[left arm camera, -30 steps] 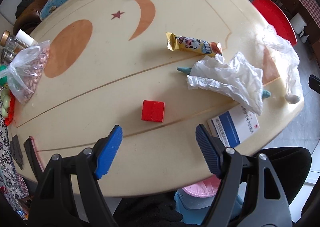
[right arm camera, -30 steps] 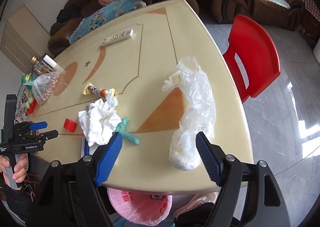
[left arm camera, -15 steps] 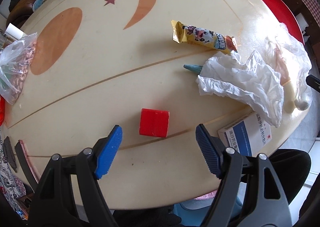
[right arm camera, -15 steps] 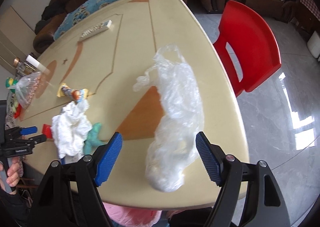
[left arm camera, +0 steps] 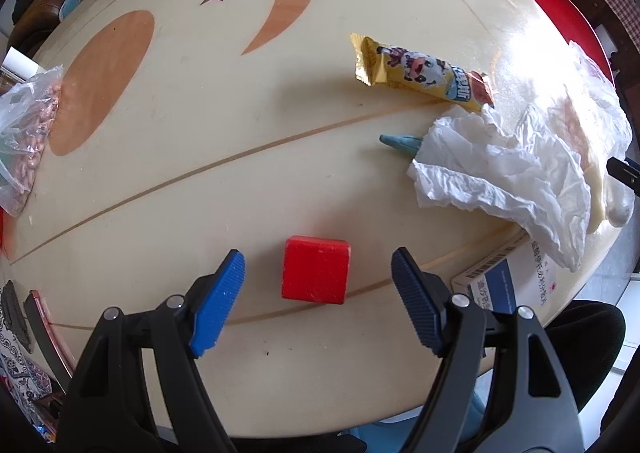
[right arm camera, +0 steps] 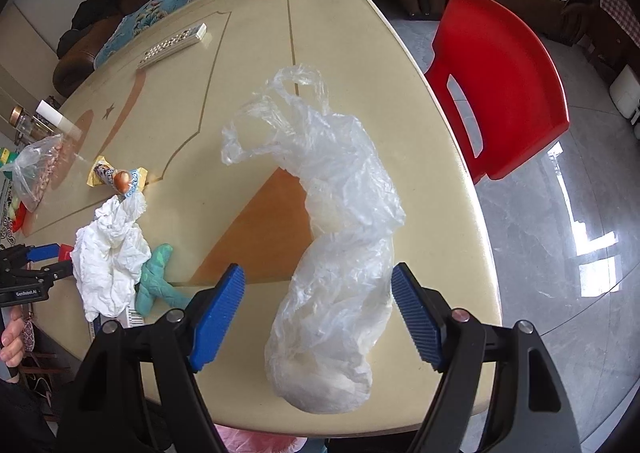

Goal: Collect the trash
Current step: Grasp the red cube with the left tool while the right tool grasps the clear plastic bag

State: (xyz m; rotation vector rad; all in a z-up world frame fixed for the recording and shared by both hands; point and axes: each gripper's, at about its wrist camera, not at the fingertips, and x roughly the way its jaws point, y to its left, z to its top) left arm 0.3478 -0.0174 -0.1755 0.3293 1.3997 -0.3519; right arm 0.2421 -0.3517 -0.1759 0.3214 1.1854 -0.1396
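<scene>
A red block [left arm camera: 315,270] lies on the cream table [left arm camera: 200,125], right between the blue fingers of my open left gripper [left arm camera: 316,285], which hangs above it without touching. Farther right lie a yellow snack wrapper [left arm camera: 420,73], crumpled white paper [left arm camera: 504,173] over a teal toy [left arm camera: 400,143], and a white-and-blue box [left arm camera: 504,285]. In the right wrist view a crumpled clear plastic bag [right arm camera: 340,253] stretches along the table, its lower end between the fingers of my open right gripper [right arm camera: 318,307]. The left gripper [right arm camera: 38,261] shows at the left edge there.
A remote control [right arm camera: 172,45] lies at the table's far side. A plastic bag of nuts [left arm camera: 24,137] and jars [right arm camera: 24,119] stand at the left edge. A red chair [right arm camera: 500,93] stands to the right, sofas behind. A pink bag [right arm camera: 256,443] shows below the table's near edge.
Both grippers have sunk toward the table. The red block now sits between the left fingers; the plastic bag has grown larger and centred between the right fingers. Both stay open.
</scene>
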